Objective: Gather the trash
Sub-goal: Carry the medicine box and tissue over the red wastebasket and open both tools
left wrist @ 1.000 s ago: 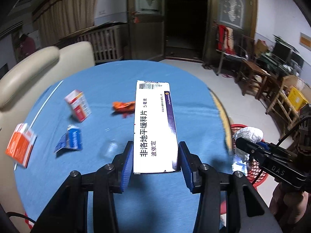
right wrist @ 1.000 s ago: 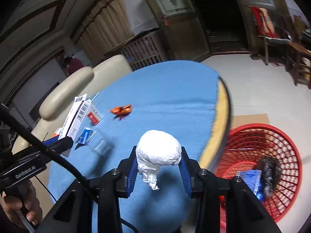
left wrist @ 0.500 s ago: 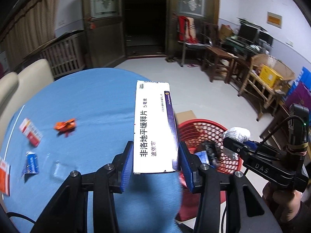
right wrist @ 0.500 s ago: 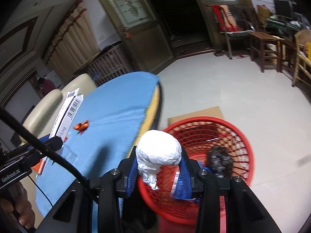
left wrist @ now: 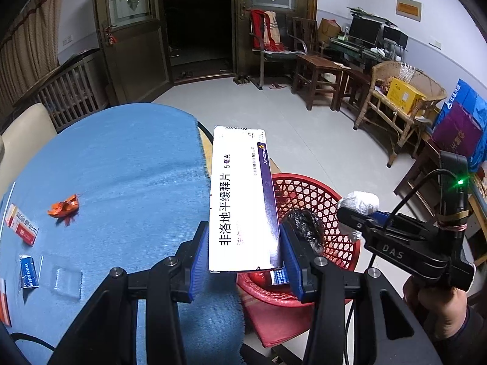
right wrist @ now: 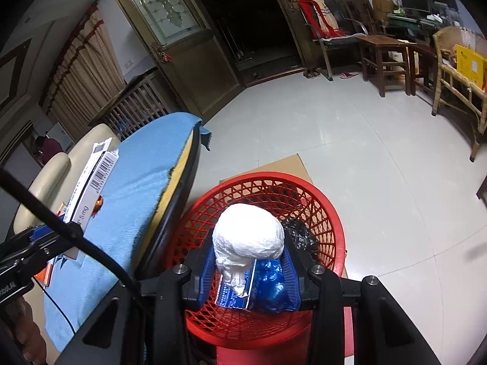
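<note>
Over the red basket [right wrist: 331,213], holding earlier trash: right gripper [right wrist: 248,258] clamps white wad [right wrist: 248,235]; left gripper [left wrist: 243,254] clamps medicine box [left wrist: 242,197]. Left on blue table [left wrist: 121,167]: orange wrapper [left wrist: 64,209], small packets [left wrist: 22,228].

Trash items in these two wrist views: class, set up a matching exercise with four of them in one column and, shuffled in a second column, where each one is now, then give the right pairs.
Column one:
1. long white medicine box
2. crumpled white paper ball
3. crumpled orange wrapper
4. crumpled black plastic bag

Column two:
A. lying on the blue tablecloth
B. inside the red mesh basket
C. clamped in the left gripper
D. clamped in the right gripper, above the basket

Pairs: 1-C, 2-D, 3-A, 4-B
</note>
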### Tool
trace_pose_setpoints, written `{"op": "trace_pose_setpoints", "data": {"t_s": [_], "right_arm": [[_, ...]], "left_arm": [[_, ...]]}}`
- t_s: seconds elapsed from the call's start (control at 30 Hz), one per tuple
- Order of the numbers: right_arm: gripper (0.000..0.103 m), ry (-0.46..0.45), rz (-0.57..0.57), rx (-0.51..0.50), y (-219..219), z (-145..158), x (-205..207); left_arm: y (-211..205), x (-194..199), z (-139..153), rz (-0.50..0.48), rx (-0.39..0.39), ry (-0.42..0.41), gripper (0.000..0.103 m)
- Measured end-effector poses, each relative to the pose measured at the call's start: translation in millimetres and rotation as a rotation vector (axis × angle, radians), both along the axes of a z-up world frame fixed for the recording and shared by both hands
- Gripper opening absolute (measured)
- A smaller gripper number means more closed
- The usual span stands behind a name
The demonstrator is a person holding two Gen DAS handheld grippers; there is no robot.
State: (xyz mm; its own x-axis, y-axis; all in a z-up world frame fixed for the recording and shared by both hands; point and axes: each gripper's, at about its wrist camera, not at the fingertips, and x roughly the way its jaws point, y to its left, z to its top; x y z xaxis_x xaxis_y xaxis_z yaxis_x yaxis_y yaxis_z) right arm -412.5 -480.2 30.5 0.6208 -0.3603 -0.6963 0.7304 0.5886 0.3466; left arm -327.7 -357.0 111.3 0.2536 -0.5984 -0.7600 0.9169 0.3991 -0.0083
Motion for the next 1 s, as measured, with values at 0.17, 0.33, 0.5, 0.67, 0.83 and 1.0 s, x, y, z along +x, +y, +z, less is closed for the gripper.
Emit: {"op": "trace_pose_setpoints", "data": {"t_s": [0.17,0.33,0.5,0.67,0.83,1.0], "right_arm": [[0.042,0.017,0.0,0.017,-5.0,-8.8,2.0],[0.042,0.036,0.007,0.036,-6.7,-16.1,3.8],[0.05,0.064,0.013,0.06,-6.9,-23.3,7.7],[0.069,0.078,-0.011,0.084,-9.9,-26.5,4.6],[0.07,0.066,-0.028,0.073,-11.0,-20.2,-1.7],[0.07,0.05,-0.051,0.059,-11.5,-11.4,-9.8]], "left_arm": [[-9.1,-3.2,-4.2,-0.016,0.017,0.004,0.047],[-17.6,-3.8,-9.4,-0.023,0.028,0.017,0.047],[-25.3,-4.9,-13.8,-0.036,0.035,0.028,0.047],[-31.7,-5.5,-18.4,-0.044,0.047,0.04,0.047],[-37.4,-7.8,-21.7,-0.05,0.055,0.051,0.047],[-40.2,-9.1,-23.7,-0.057,0.059,0.062,0.047]]}}
